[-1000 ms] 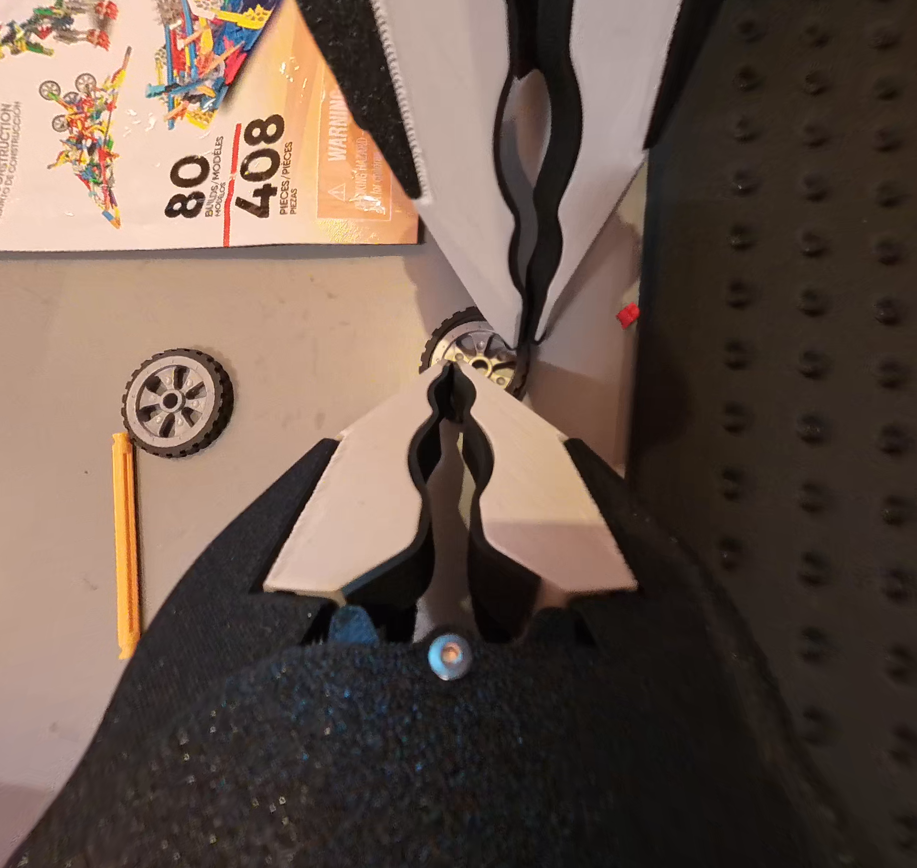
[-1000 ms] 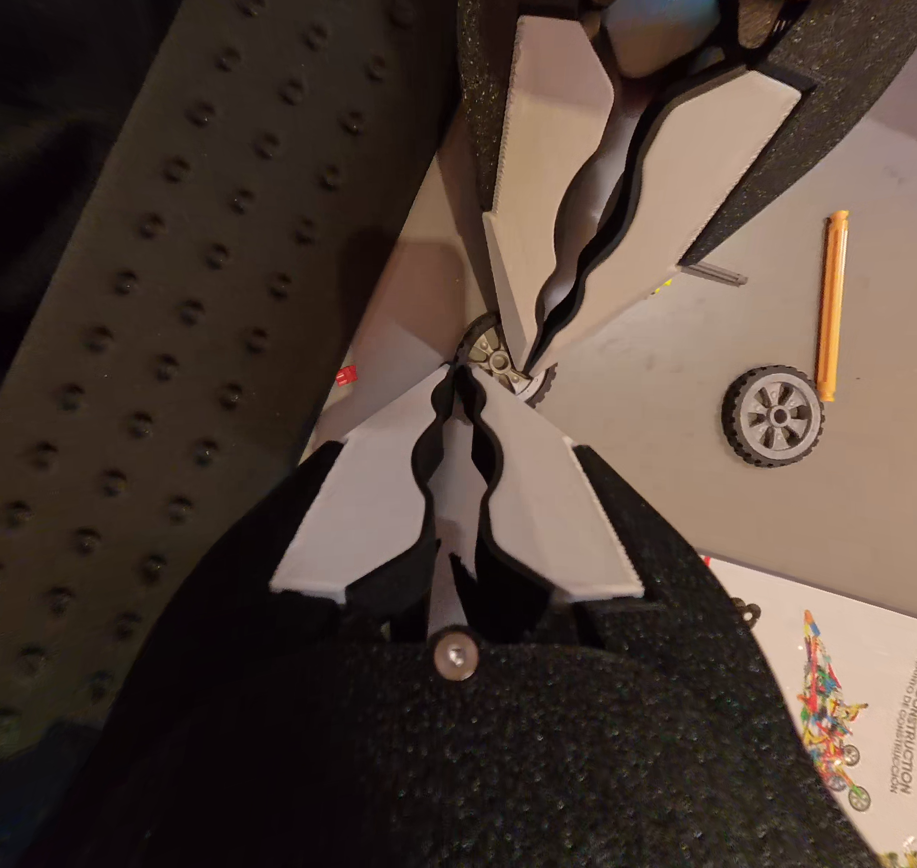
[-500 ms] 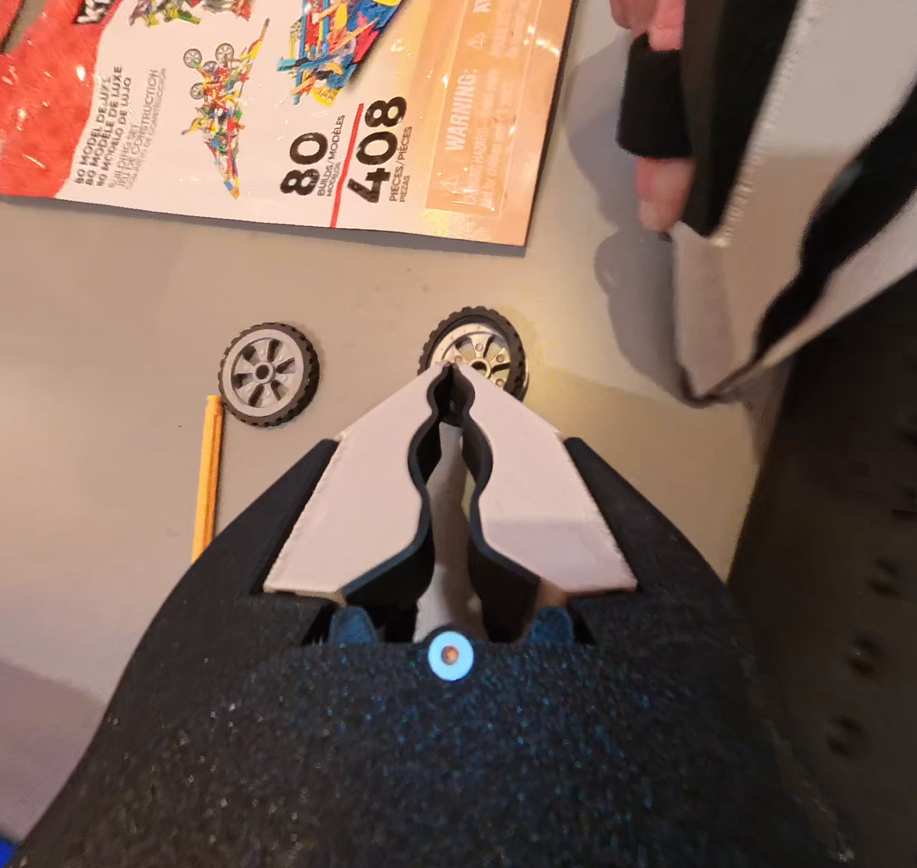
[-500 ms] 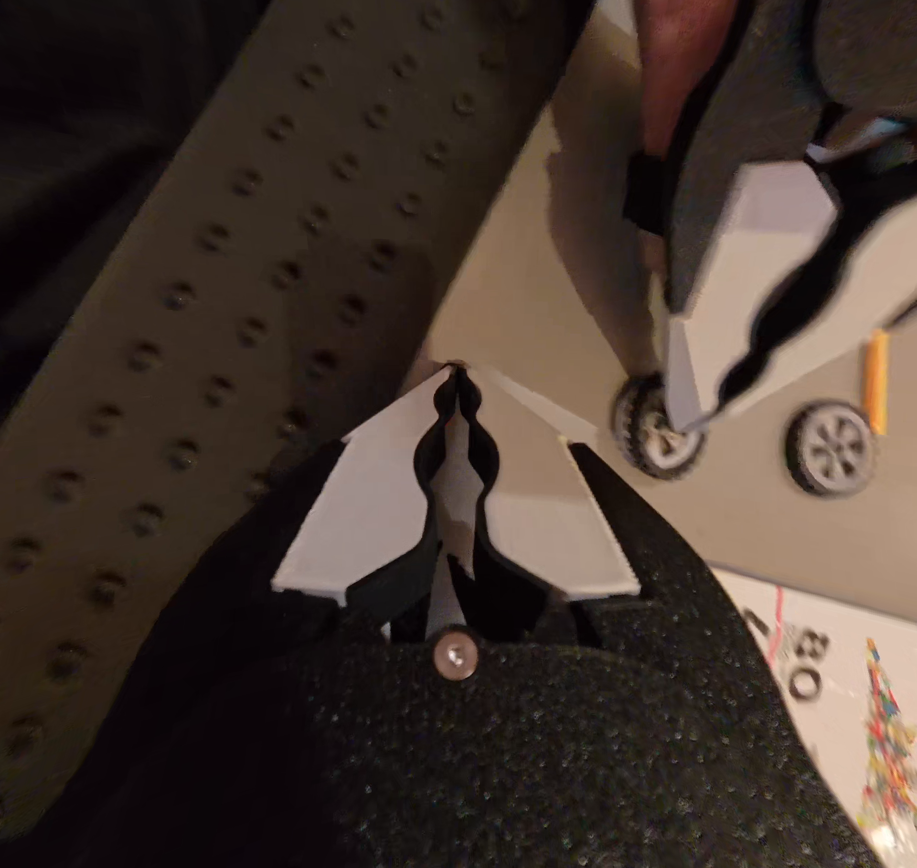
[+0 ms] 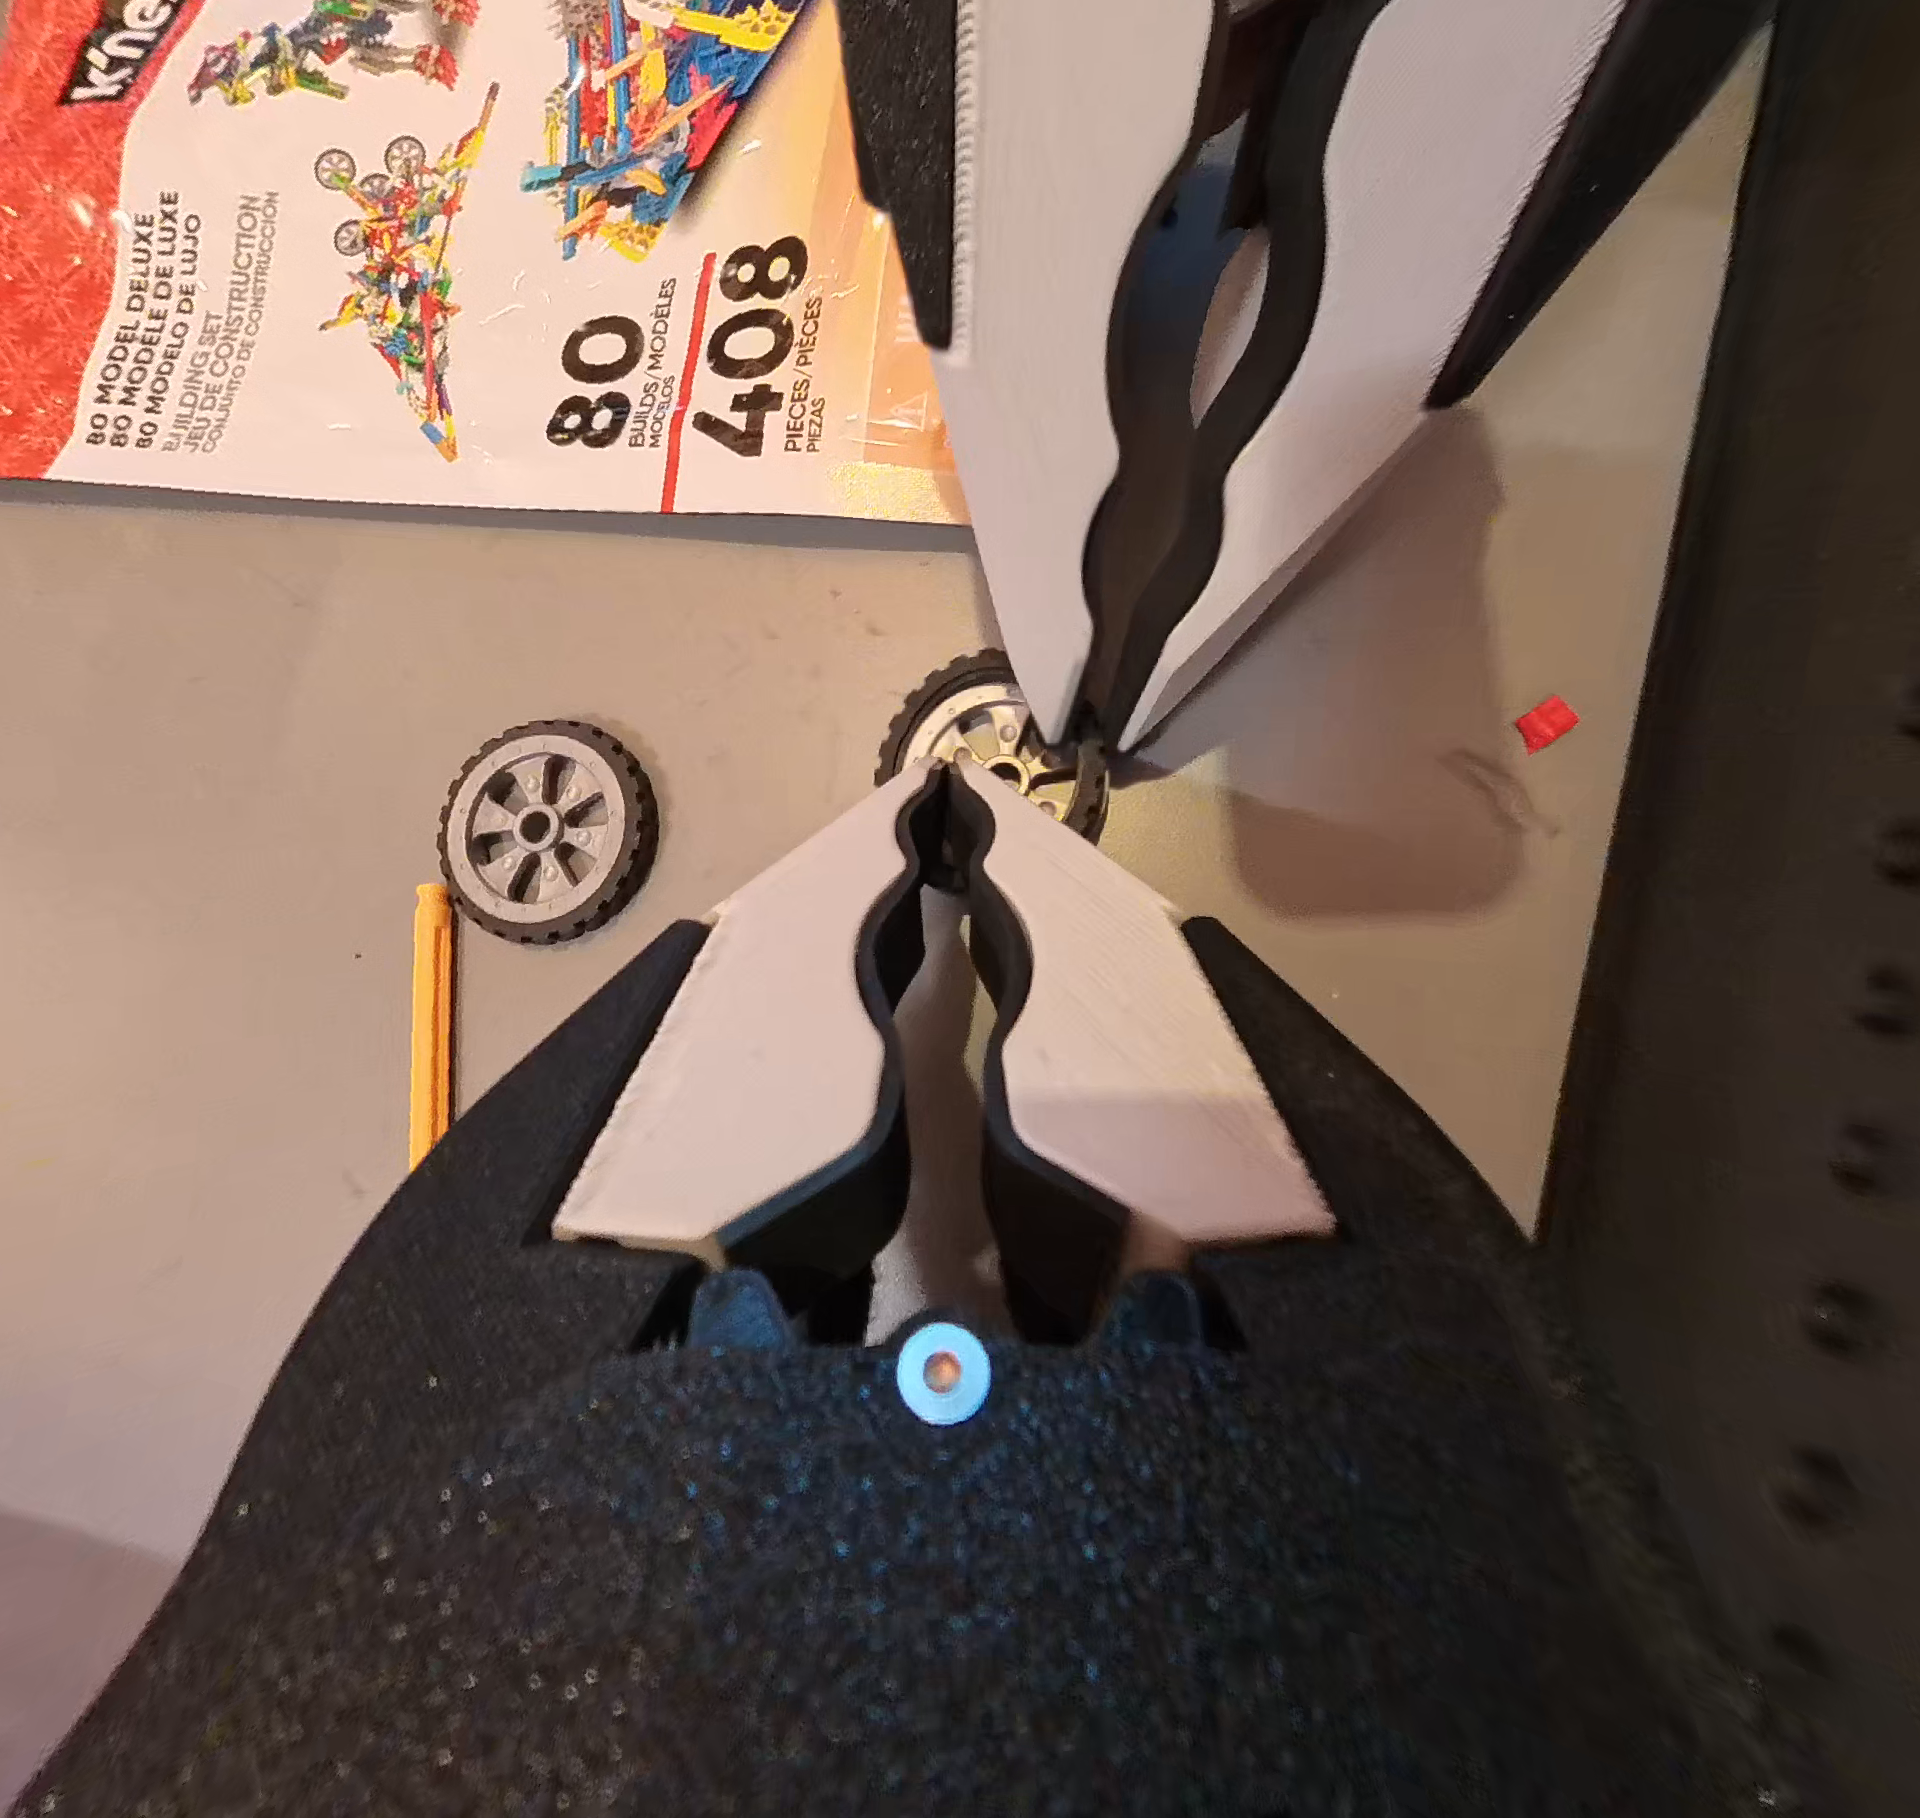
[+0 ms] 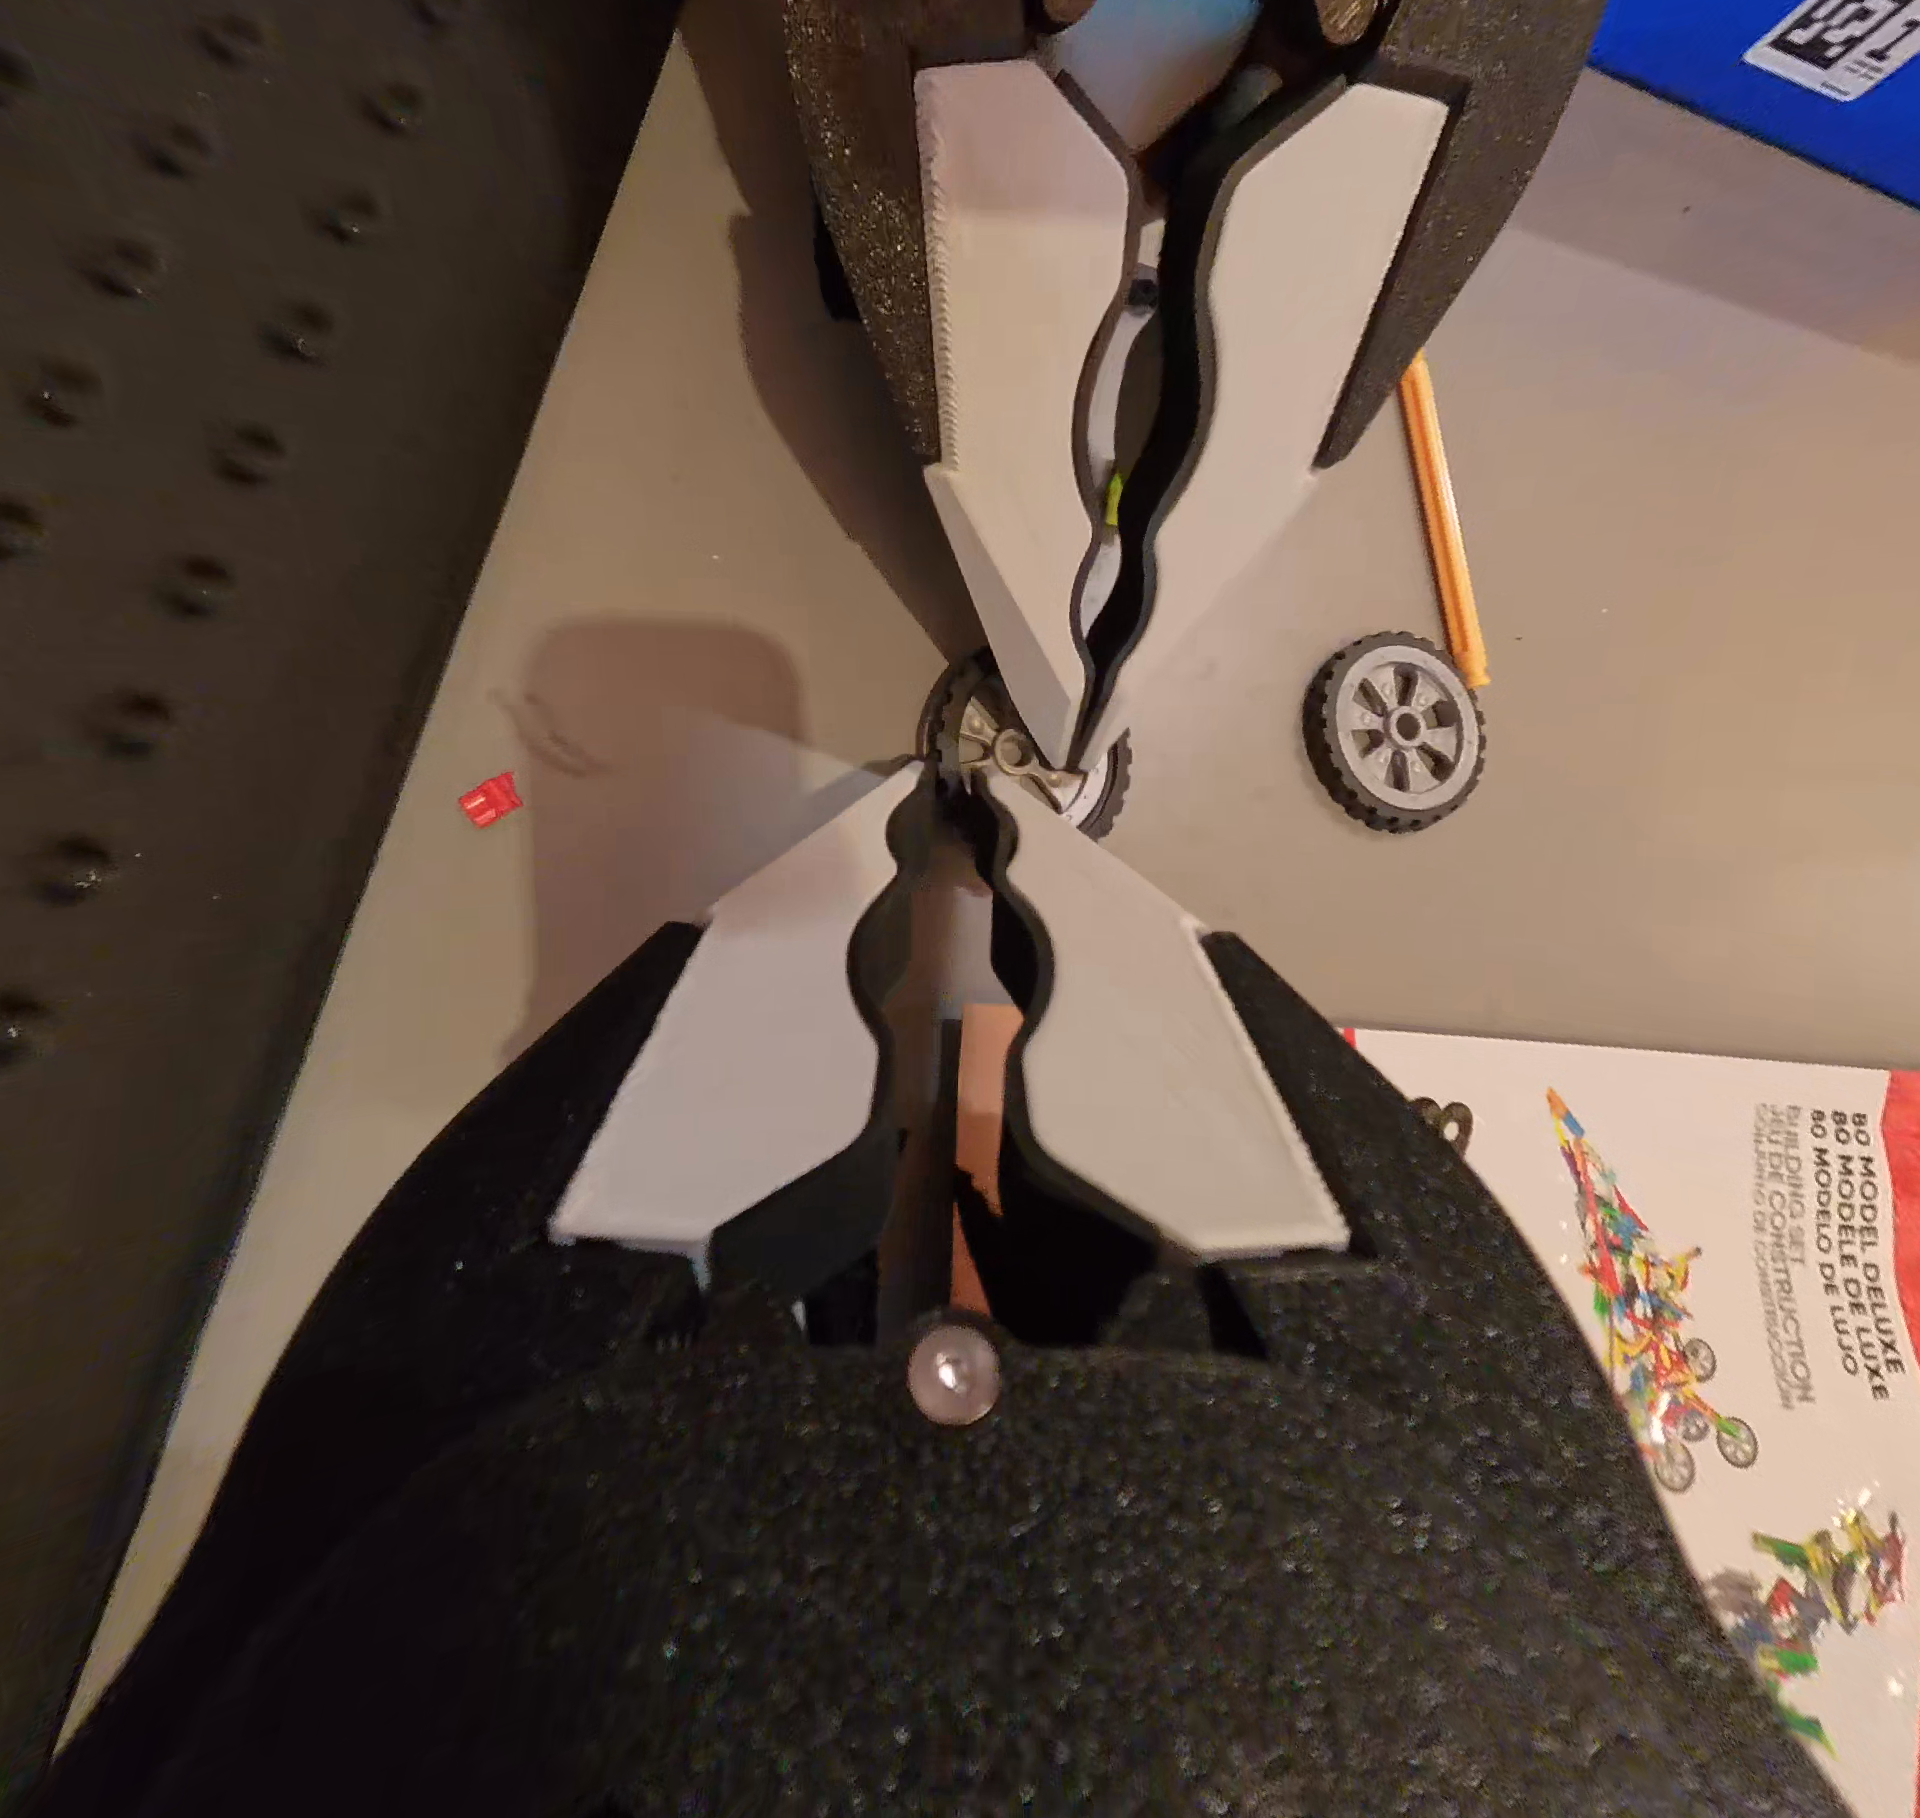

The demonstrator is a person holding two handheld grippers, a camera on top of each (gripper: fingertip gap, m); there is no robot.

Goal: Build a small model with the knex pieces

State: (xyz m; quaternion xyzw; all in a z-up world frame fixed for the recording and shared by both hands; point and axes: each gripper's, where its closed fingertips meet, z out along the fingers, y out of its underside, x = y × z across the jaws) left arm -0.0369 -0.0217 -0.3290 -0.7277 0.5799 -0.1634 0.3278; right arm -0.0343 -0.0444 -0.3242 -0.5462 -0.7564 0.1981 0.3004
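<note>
A small grey wheel with a black tyre [image 5: 977, 729] lies on the grey table between both grippers. My left gripper [image 5: 945, 776] is shut, its tips pinching the wheel's near rim; it also shows in the right wrist view [image 6: 1075, 760], coming from the top. My right gripper [image 6: 951, 797] is shut on the opposite side of the same wheel [image 6: 997, 745]; in the left wrist view it [image 5: 1091, 729] comes down from the top with the tyre between its tips. Much of the wheel is hidden by the fingers.
A second wheel [image 5: 548, 830] and a yellow rod [image 5: 431, 1020] lie to one side. A printed colourful sheet [image 5: 416, 210] lies beyond them. A small red piece [image 5: 1546, 724] sits near a black studded mat [image 5: 1818, 833]. A blue box [image 6: 1766, 33] stands farther off. Only a small space, under 4 cm, lies between the two pairs of fingers.
Half a second ago my right gripper was off to the side, away from the wheel. It has come back and closed on the wheel's far side. My left gripper kept its hold.
</note>
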